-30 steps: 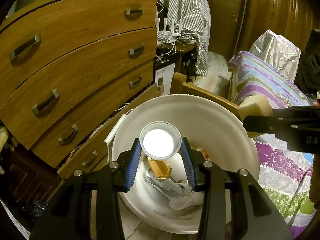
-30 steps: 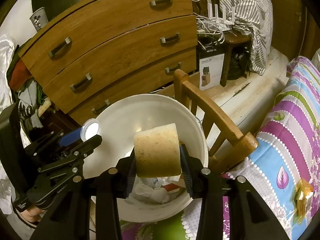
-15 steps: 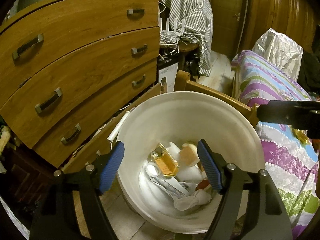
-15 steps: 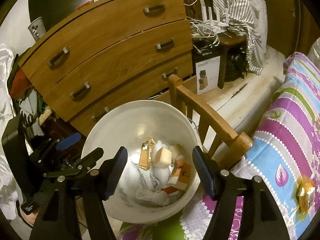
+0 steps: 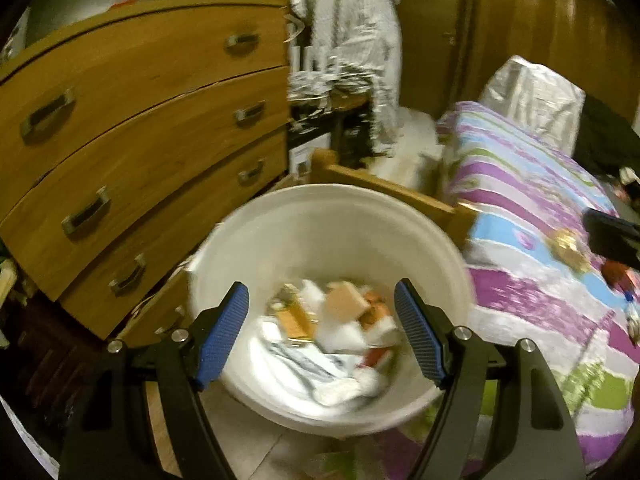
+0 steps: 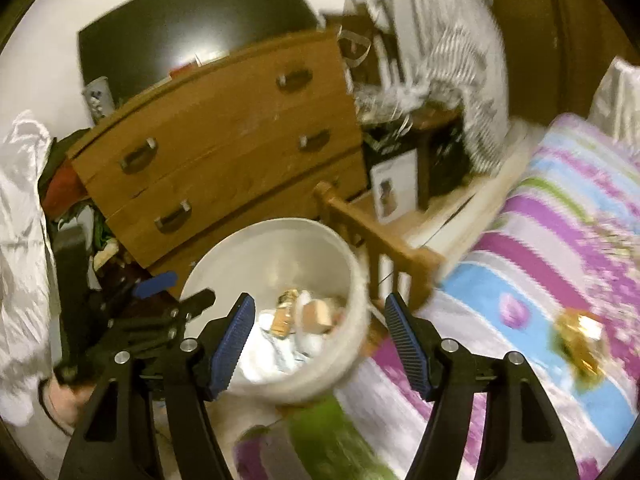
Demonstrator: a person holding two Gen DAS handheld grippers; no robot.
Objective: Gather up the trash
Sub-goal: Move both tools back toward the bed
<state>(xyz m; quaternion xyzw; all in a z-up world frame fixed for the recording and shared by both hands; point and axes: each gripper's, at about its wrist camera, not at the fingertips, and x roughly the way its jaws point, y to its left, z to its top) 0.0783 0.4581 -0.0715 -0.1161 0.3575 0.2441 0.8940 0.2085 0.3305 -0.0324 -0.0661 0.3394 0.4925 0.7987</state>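
Both grippers have let go since a second ago: the cup that sat between the left pads and the tan sponge block between the right pads are gone from the jaws, and the sponge [image 5: 345, 303] now lies in the bin [image 5: 328, 224] among the other trash [image 5: 320, 332]; the right view has also swung toward the bed

Left gripper [image 5: 322, 330] hangs over the bin mouth, its blue pads [image 5: 224, 330] wide apart with nothing between them but the view down into the bin. Below lie white tissues, a gold-brown wrapper and the sponge, all blurred

Right gripper [image 6: 318, 338] stands with its jaws opening, wide and empty; its left finger is over the bin [image 6: 352, 280], its right finger over the bed edge. The left gripper [image 6: 160, 304] shows in this view at the bin's left rim, with a hand [image 6: 68, 396] under it

On the striped bedspread [image 6: 560, 260] to the right lies a crumpled gold wrapper [image 6: 582, 340], well apart from the bin, not yet collected; it also shows in the left view [image 5: 568, 246]

Just behind the bin is a wooden chair back [image 5: 384, 192]. Beyond it stands a dresser [image 5: 140, 128], its drawers closed, and farther off a striped cloth [image 5: 352, 32] hangs by the dark wooden wall
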